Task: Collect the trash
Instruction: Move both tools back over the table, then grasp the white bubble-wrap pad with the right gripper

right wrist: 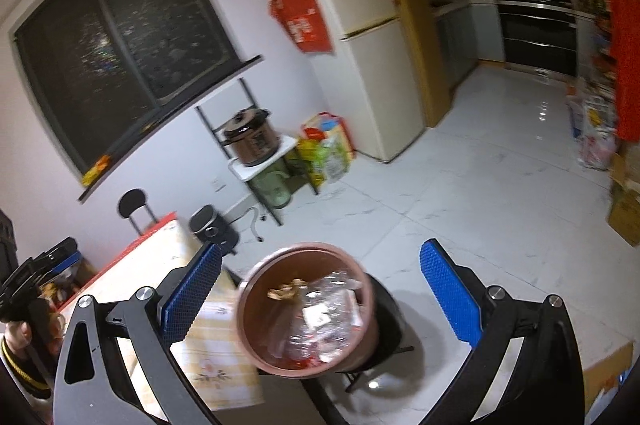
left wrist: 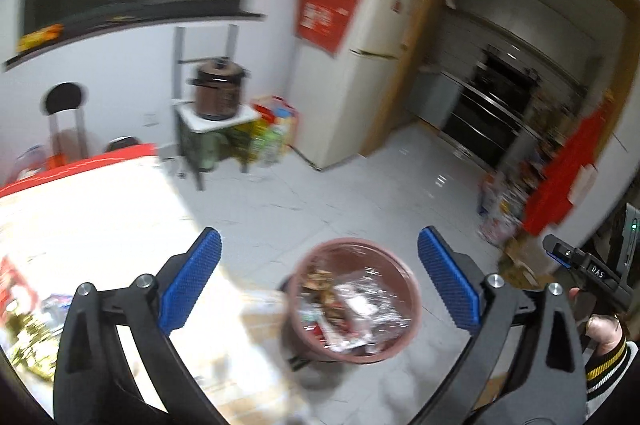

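A round reddish-brown trash bin (left wrist: 404, 335) stands on a dark stool beside the table, filled with clear plastic wrappers and scraps; it also shows in the right wrist view (right wrist: 250, 321). My left gripper (left wrist: 320, 265) is open and empty, above the bin. My right gripper (right wrist: 320, 271) is open and empty, also above the bin. The right gripper shows at the right edge of the left wrist view (left wrist: 560, 251). The left gripper shows at the left edge of the right wrist view (right wrist: 60, 257). More wrappers (left wrist: 28, 341) lie on the table at the lower left.
A red-edged table (left wrist: 100, 209) with a pale cloth is at the left. A rack with a brown cooker (right wrist: 250, 139), a cream fridge (right wrist: 372, 65), bags (right wrist: 326, 149), a chair (right wrist: 134, 207) and a small dark appliance (right wrist: 210, 227) stand around the white tile floor.
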The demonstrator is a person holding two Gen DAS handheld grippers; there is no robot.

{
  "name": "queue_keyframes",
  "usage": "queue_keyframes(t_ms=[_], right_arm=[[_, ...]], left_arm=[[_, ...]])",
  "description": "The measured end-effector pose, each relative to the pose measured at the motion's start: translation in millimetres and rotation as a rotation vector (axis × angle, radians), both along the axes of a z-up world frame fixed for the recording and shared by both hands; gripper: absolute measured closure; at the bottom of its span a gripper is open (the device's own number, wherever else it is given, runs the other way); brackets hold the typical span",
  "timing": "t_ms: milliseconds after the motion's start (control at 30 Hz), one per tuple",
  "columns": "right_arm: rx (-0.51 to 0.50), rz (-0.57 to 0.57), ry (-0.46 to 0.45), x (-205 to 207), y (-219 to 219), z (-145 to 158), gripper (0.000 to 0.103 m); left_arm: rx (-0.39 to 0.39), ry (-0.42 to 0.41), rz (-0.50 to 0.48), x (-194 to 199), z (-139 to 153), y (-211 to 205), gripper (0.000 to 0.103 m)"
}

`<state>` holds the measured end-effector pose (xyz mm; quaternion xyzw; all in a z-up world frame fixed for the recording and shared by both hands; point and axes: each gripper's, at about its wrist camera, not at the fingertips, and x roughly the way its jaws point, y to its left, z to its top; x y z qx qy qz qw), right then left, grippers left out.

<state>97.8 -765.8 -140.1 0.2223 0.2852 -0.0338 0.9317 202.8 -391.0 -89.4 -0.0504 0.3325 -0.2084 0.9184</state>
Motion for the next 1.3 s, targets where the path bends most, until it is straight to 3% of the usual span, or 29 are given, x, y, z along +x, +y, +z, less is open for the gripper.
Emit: queue_keyframes(t_ms=[400, 667, 967, 1300], right_arm=[[-0.012, 0.285, 0.009, 71, 108, 8, 0.005], [-0.057, 0.419, 0.023, 84, 209, 16, 0.005], [-0.111, 0.541, 0.056, 89, 327, 26, 0.005], [-0.127, 0.628, 0.167, 85, 441, -2, 0.005]], left_arm=[[0.006, -0.019, 0.517, -93, 18, 206, 0.006], [-0.012, 0.019, 0.738, -163, 3, 315, 0.006], [-0.074, 0.049, 0.794, -198, -20, 393, 0.006], [-0.126, 0.089, 0.693, -178, -53, 439, 0.006]])
